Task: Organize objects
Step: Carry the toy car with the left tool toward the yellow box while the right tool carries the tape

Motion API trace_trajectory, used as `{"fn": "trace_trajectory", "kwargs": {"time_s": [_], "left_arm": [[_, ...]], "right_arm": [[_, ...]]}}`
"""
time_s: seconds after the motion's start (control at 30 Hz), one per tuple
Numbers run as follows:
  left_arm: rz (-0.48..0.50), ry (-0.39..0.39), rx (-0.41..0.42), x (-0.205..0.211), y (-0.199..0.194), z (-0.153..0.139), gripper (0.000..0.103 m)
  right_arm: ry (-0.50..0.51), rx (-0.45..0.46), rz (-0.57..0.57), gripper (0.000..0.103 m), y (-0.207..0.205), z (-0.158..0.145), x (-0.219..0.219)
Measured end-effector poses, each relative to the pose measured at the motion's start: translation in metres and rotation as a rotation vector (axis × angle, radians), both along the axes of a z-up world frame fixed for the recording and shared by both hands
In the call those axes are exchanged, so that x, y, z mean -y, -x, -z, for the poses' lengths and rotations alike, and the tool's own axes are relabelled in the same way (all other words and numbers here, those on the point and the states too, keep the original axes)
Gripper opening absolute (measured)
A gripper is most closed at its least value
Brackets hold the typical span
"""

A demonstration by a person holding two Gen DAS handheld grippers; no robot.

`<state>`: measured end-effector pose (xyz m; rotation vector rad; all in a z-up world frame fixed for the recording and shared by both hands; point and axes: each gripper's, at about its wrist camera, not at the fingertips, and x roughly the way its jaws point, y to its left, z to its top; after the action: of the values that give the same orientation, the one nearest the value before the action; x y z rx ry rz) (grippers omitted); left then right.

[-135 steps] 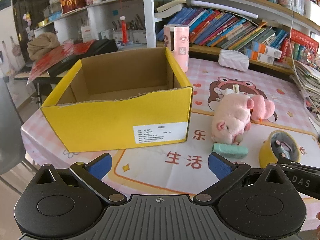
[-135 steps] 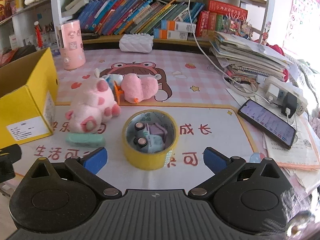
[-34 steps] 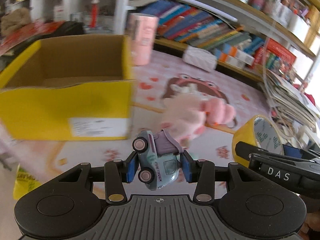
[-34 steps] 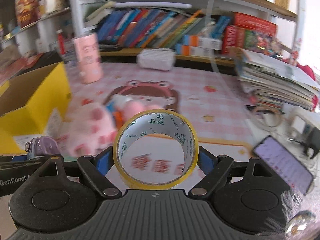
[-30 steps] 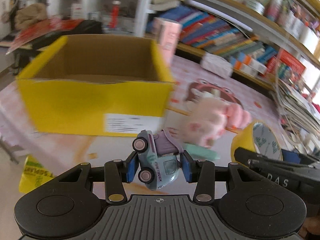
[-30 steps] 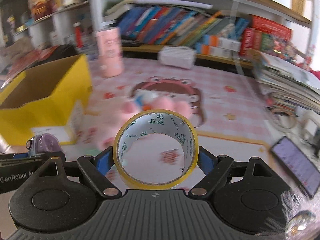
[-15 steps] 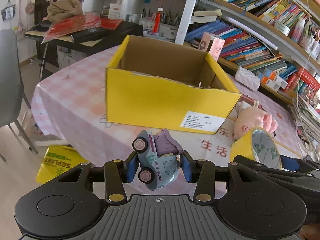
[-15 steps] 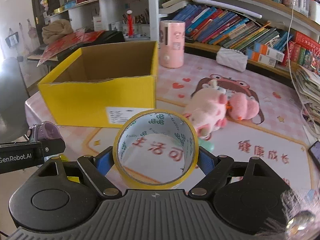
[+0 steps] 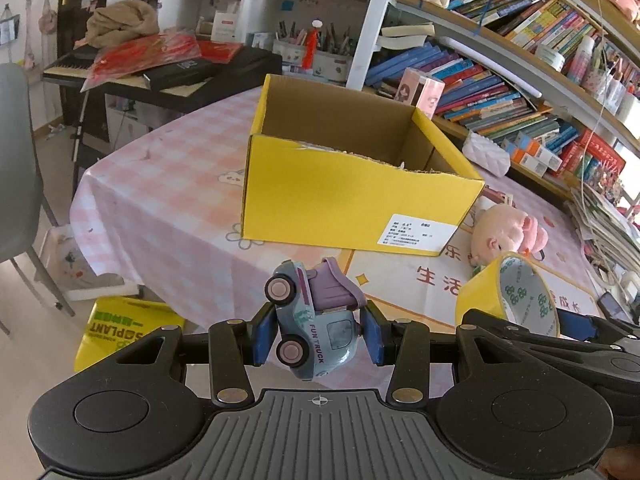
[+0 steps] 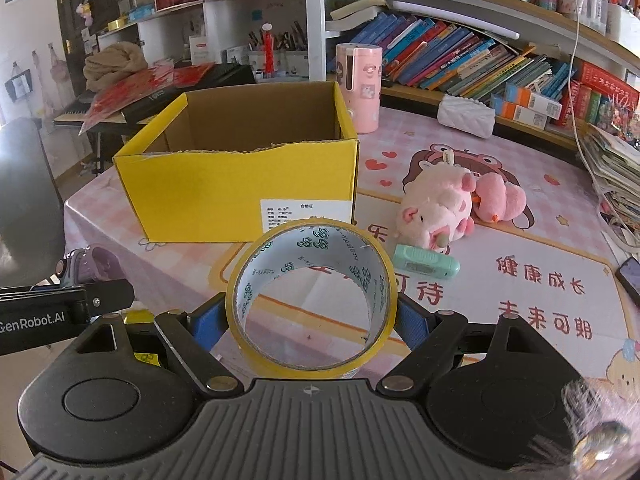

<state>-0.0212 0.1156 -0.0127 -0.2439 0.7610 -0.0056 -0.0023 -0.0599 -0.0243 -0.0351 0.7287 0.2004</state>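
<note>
My left gripper [image 9: 318, 336] is shut on a small blue and purple toy truck [image 9: 314, 320], held in the air short of the table's near edge. My right gripper [image 10: 308, 316] is shut on a yellow tape roll [image 10: 312, 300], its hole facing me; the roll also shows in the left wrist view [image 9: 508, 292]. An open yellow cardboard box [image 9: 352, 196] stands on the table ahead of both grippers, also in the right wrist view [image 10: 240, 184]; what I see of its inside is bare. A pink plush pig [image 10: 436, 208], a pink plush heart [image 10: 500, 200] and a green eraser [image 10: 426, 260] lie right of the box.
A pink cylinder [image 10: 358, 88] and a white pouch [image 10: 466, 116] stand behind the box by the bookshelf. A phone [image 10: 630, 276] lies at the table's right edge. A grey chair [image 9: 16, 168] and a yellow bag [image 9: 120, 328] on the floor are at the left.
Both grippers have drawn back and left from the table, holding the truck and the tape. The box now sits farther ahead, and more floor shows on the left.
</note>
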Motion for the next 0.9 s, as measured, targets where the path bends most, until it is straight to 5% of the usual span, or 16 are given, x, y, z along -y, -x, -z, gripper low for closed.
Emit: {"fn": "trace_trajectory", "kwargs": {"time_s": [0.9], "left_arm": [[0.093,-0.019,0.038,-0.014,0.005,-0.005,0.043]], "right_arm": [[-0.009,0.021,0.070,0.084,0.019,-0.002,-0.017]]}}
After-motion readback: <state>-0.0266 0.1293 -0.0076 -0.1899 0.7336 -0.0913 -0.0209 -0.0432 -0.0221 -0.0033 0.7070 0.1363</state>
